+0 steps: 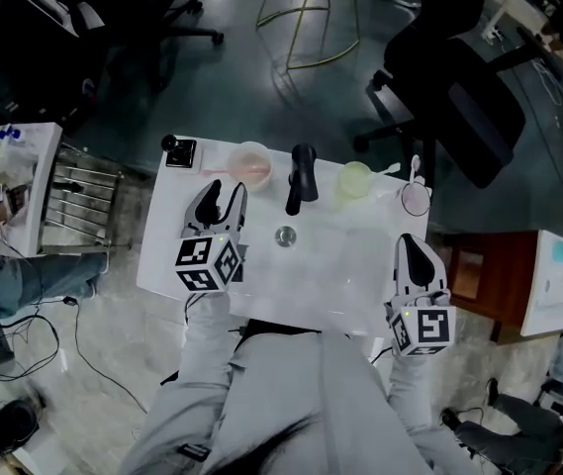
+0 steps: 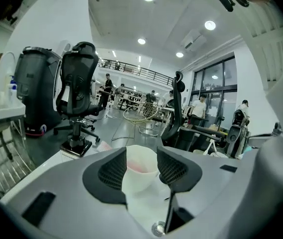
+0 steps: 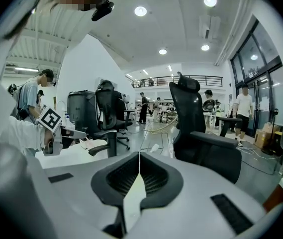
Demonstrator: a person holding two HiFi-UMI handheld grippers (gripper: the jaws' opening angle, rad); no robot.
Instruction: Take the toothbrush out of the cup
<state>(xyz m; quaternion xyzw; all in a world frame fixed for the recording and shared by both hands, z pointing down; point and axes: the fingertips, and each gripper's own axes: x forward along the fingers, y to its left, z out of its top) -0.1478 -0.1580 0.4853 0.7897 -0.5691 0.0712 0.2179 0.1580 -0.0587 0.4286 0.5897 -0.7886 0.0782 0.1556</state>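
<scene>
Left gripper (image 1: 225, 192): you are holding jaws apart, pale cup (image 2: 140, 164) showing between pads, not clamped. Cup is standing near table (image 1: 340, 265) far edge, pink toothbrush (image 1: 251, 171) lying inside. Right gripper (image 1: 412, 245): you are holding jaws together, empty, over table's near right corner.

Your left gripper (image 2: 141, 153) w/ jaws wide apart, pale cup (image 2: 140, 176) w/ pinkish inside showing thru the gap, on white counter (image 2: 143, 210), black office chair (image 2: 76, 83) beyond, left.
</scene>
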